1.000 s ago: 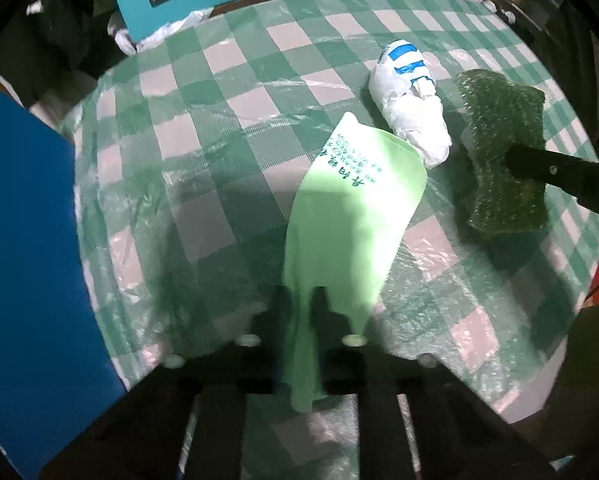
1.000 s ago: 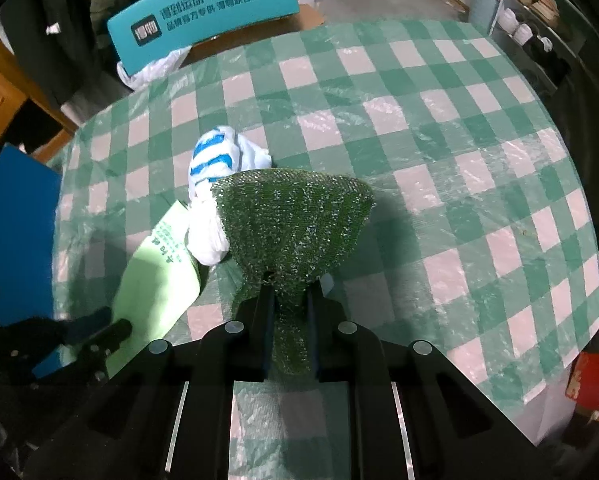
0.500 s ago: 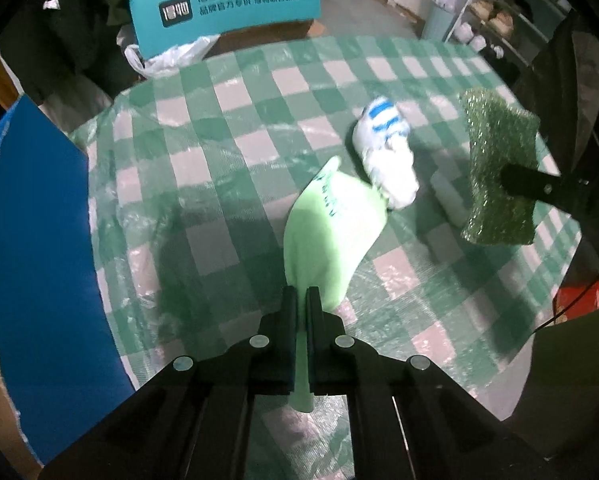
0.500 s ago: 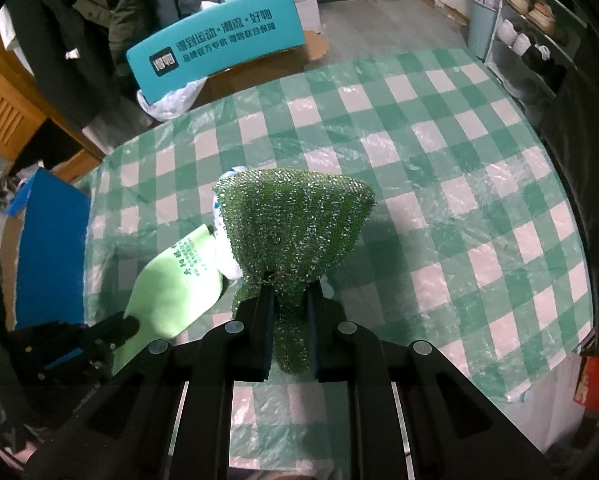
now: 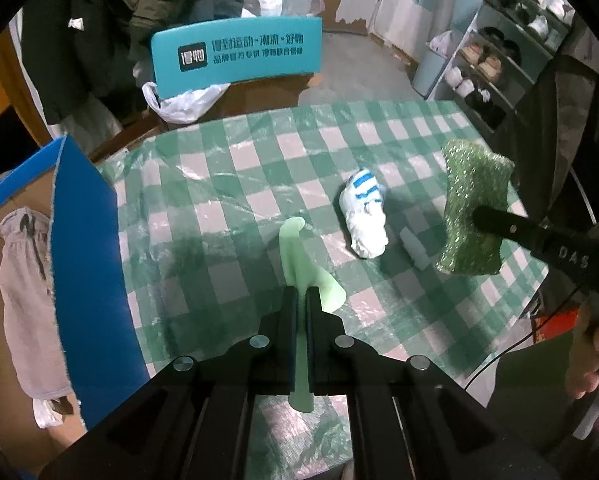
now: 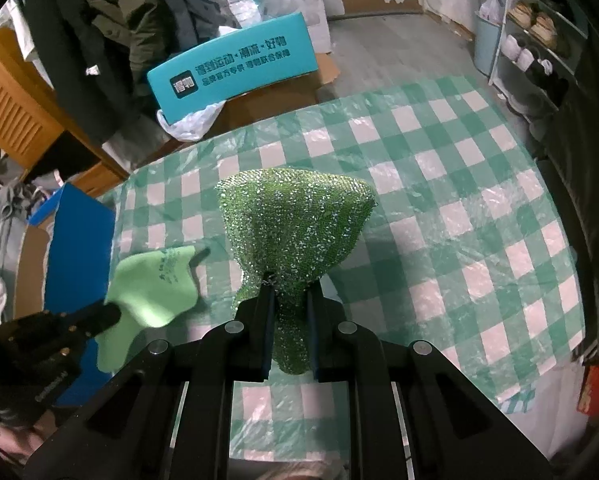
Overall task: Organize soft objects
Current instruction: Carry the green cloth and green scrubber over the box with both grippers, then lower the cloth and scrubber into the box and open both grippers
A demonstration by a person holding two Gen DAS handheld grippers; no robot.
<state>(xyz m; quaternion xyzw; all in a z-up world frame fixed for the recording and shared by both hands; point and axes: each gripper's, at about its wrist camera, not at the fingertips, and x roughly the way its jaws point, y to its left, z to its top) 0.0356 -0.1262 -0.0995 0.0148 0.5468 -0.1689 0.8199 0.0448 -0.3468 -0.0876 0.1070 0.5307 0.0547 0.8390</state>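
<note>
- Left hand-held gripper (image 5: 302,300), clenched on the light green cloth (image 5: 299,264), has lifted it clear of the counter (image 5: 227,216).
- Right hand-held gripper (image 6: 289,300) has likewise raised the glittery green scrubber (image 6: 295,224); both look ready to carry away, probably to the box (image 5: 87,240).

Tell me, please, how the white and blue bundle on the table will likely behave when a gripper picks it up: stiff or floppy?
The white and blue bundle looks like crumpled soft plastic or cloth, so it would probably squash under the pads and sag. It seems light for its size. Its wrinkled, lumpy shape lies flat on the checked tablecloth, so rolling seems unlikely.
</note>
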